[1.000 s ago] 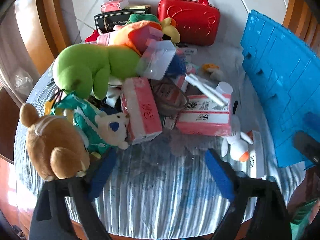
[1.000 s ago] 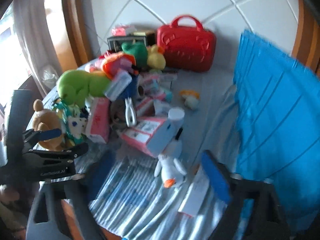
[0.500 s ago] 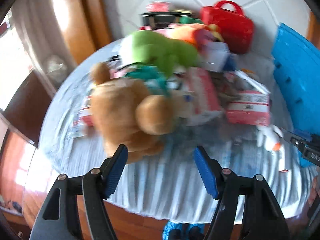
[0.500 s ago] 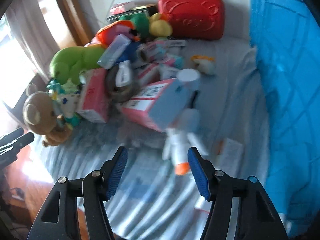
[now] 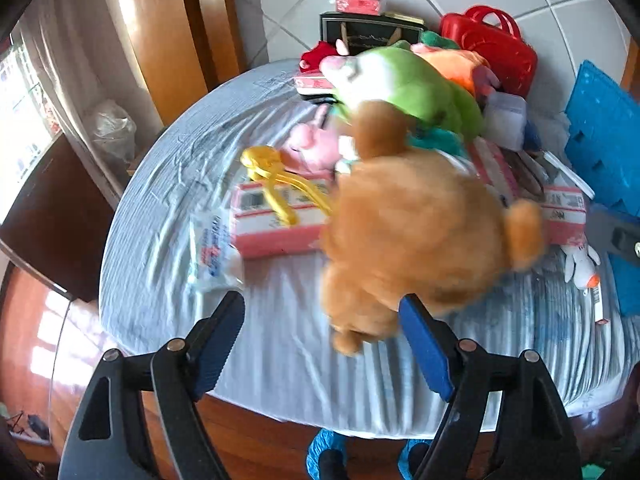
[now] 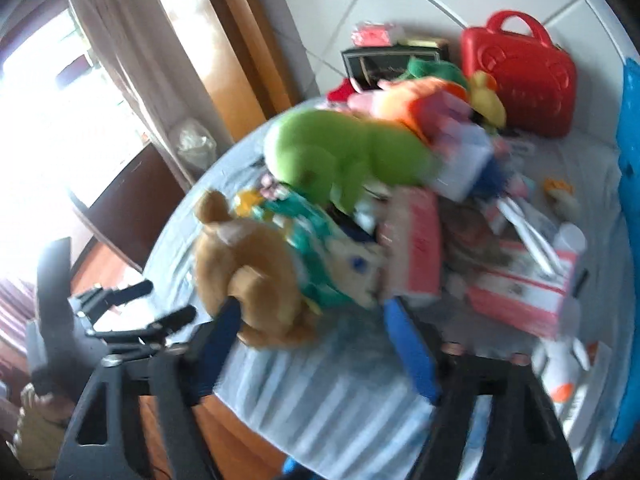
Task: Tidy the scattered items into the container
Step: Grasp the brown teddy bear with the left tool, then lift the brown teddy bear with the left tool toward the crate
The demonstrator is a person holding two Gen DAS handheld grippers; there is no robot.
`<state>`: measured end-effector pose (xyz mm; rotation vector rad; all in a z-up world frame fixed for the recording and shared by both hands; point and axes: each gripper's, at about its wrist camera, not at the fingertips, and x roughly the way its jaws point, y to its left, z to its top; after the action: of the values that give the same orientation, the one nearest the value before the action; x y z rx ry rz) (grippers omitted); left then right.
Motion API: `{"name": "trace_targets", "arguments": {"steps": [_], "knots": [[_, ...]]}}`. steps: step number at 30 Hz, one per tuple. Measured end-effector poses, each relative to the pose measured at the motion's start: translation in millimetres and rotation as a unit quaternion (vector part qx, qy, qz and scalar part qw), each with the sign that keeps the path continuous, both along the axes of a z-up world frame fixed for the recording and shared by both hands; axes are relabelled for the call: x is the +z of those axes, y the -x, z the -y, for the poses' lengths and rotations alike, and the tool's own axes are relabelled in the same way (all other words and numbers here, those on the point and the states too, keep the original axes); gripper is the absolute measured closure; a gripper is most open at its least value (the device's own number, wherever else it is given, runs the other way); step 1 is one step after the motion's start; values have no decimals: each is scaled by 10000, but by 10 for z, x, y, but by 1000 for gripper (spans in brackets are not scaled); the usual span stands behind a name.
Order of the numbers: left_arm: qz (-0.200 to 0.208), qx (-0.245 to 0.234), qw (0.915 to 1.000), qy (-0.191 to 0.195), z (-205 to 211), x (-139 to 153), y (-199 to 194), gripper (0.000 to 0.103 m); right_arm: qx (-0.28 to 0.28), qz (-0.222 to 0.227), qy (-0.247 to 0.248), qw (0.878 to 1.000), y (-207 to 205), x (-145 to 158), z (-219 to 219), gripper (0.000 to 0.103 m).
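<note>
at the far left of the left wrist view, a clear plastic packet with blue print lies flat on the round tabletop covered in pale striped cloth, and just beside it sits a pink-and-white carton with yellow plastic tongs resting across its top. next comes the left tool, its blue-padded jaws spread wide apart and holding nothing, with the fluffy tan plush bear right ahead of it; whether the right-hand pad touches the bear's underside i cannot tell through the blur. the bear looks light, soft and squashy, so a pinch across a leg or the narrow lower body would likely hold better than trying to span the broad belly. behind it lies a lime-green plush animal on the heap, then a red plastic toy case by the wall, and at the far right the blue plastic crate, probably the container. in the right wrist view the right tool also stands apart and empty, near the bear's rump.
</note>
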<state>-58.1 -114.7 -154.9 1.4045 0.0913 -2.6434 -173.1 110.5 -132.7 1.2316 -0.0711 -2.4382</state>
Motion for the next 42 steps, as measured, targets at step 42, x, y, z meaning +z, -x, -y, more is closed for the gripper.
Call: {"name": "trace_targets", "arguments": {"steps": [42], "knots": [[909,-954,9902,-456,-1152,-909,-80,23,-598,1291,211,9896,-449,-930,-684,7]]}}
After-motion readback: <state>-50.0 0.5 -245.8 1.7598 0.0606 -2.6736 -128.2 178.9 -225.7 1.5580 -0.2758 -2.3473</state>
